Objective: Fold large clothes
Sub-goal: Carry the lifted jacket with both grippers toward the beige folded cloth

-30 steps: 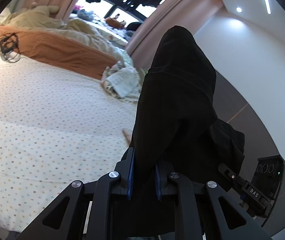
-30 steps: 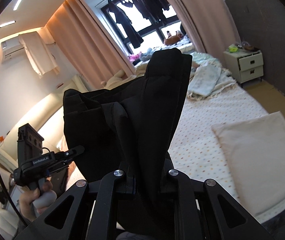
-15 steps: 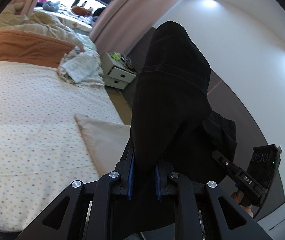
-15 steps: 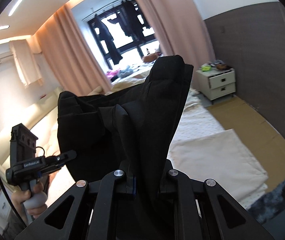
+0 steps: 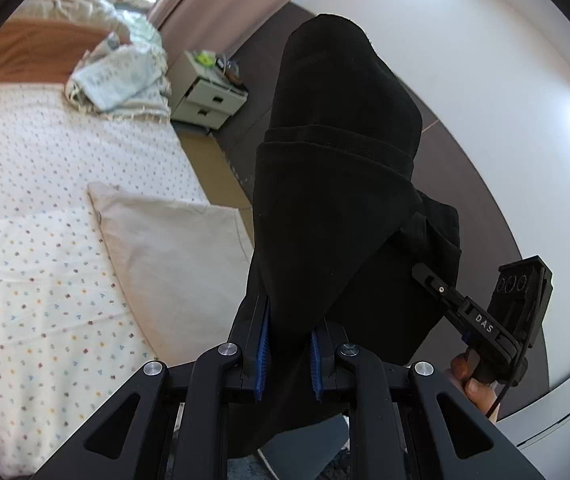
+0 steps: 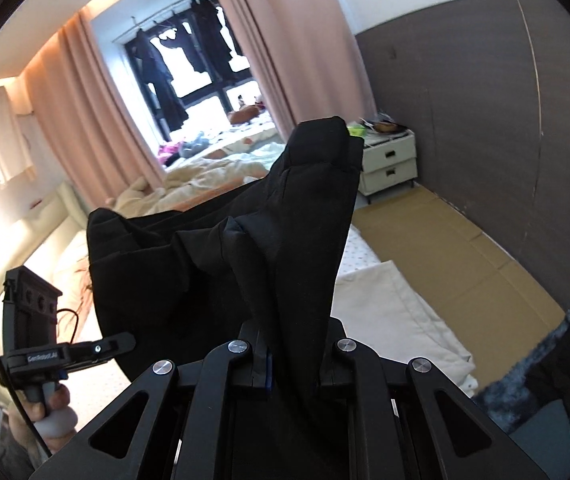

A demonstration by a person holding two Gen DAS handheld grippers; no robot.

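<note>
Here, left wrist view: left tool (image 5: 287,354) at bottom centre, blue pads nearly together and clamped on the black garment (image 5: 337,184). Cloth rising straight up the middle of the frame from the jaws, long axis running bottom to top, a hemmed band crossing it halfway. Bed (image 5: 37,184) with dotted sheet filling the left half, pale pillow (image 5: 173,256) lower left of centre, just beside the hanging cloth. Right tool (image 5: 431,276) at the right edge, gripped by a hand (image 5: 471,380), its tip buried in the same garment, so both ends equally near.

Next, right wrist view: right tool (image 6: 289,364) at bottom centre, narrowly closed on a bunched corner of the black garment (image 6: 285,216). Fabric peaking toward upper centre and spreading to the left, sagging toward the left tool (image 6: 119,342) at lower left. Bed (image 6: 361,258) lying beyond and below the cloth, right of centre. Garment held aloft, touching no surface visibly; probably to be lowered onto the bed, spread sideways between the two tools.
</note>
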